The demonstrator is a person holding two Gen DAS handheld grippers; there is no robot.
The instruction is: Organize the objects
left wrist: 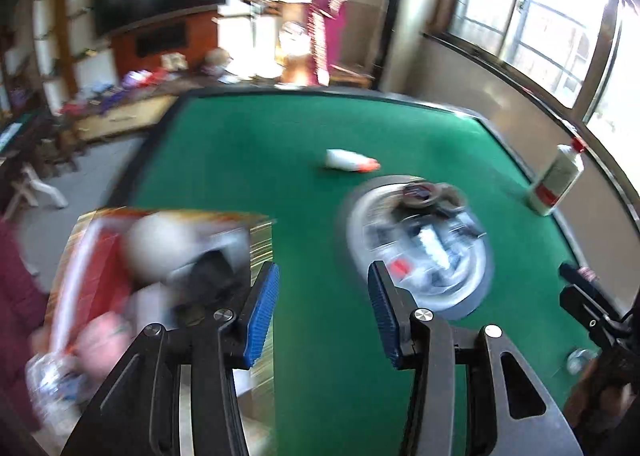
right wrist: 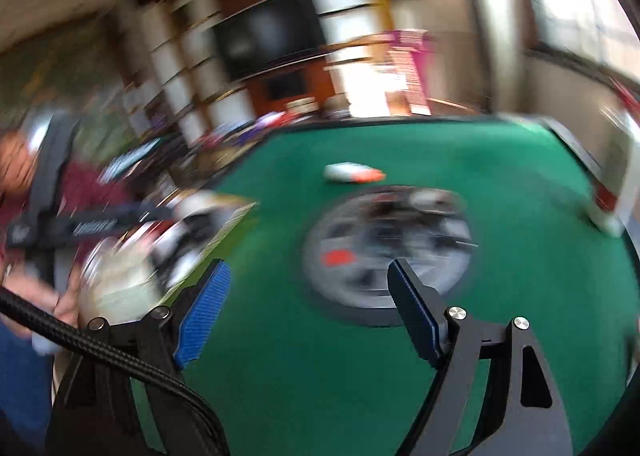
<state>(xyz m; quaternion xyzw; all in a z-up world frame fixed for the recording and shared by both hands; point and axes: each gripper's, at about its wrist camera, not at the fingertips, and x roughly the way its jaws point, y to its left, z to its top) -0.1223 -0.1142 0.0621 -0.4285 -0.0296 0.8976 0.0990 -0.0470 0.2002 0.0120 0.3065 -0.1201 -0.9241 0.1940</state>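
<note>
Both claws are spread and hold nothing: your left claw [left wrist: 323, 310] and right claw [right wrist: 308, 310] hang above the green surface [left wrist: 248, 159]. You look to be between picks, choosing what to gather next. A small white bottle with an orange cap [left wrist: 351, 160] lies on its side beyond the round tray [left wrist: 416, 244] of blurred odds and ends; a taller bottle [left wrist: 557, 180] stands near the right edge. Next, line one claw over the fallen bottle, across its body, before closing.

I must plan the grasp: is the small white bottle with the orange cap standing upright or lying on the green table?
Lying. The small white bottle with the orange cap rests lengthwise on the green table.
</note>
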